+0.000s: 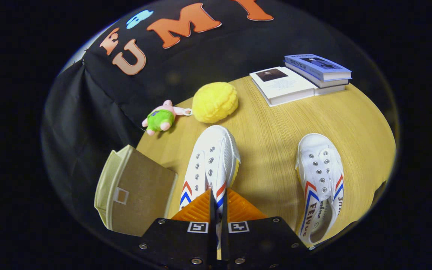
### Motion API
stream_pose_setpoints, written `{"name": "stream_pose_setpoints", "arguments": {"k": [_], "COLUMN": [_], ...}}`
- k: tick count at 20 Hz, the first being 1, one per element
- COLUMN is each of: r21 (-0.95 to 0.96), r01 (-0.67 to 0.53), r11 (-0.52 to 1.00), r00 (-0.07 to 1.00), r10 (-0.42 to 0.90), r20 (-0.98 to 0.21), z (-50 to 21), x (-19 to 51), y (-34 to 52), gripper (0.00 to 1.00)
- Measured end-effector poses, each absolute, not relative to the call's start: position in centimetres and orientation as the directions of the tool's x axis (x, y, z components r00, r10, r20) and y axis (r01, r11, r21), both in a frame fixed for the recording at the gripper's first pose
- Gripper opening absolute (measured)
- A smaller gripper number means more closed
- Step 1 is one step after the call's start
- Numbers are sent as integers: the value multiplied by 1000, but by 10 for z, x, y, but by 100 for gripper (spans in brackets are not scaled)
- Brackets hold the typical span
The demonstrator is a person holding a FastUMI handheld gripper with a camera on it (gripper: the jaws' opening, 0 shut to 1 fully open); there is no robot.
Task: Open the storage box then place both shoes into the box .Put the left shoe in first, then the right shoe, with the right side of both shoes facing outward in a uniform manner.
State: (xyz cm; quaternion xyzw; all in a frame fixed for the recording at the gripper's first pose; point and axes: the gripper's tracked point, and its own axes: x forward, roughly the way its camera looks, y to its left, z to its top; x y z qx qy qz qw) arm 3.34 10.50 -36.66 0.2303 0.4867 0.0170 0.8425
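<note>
Two white canvas shoes with red and blue chevrons are on the wooden table (276, 123), toes pointing away from me. My gripper (219, 204) is shut on the nearer shoe (212, 157). A thin strip of its collar edge is pinched between the two fingers (197, 210), and the rest of the shoe reaches ahead of them. The other shoe (321, 180) lies flat to the right of the fingers, apart from them. The beige storage box (137, 191), with a small label window on its brown face, stands just left of the fingers at the table's edge. I cannot tell whether it is open.
Beyond the held shoe sit a yellow round plush (215, 102) and a small pink and green plush toy (161, 118). Further right at the back are a white book (281, 85) and a stack of blue books (319, 69). Black cloth walls the booth behind.
</note>
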Motion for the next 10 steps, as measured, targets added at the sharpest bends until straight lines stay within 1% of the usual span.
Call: {"name": "stream_pose_setpoints", "arguments": {"k": [2,4,7,10], "r21": [409,440,492,512], "r01": [149,109,34,-59], "r11": [900,891,870,857], "r00": [571,590,590,579], "r10": [259,298,380,447], "r20": [-779,-751,-712,-681], "z": [-332,-304,-273,-258], "x": [47,55,64,70], "y": [119,147,196,249], "gripper": [5,5,5,5]}}
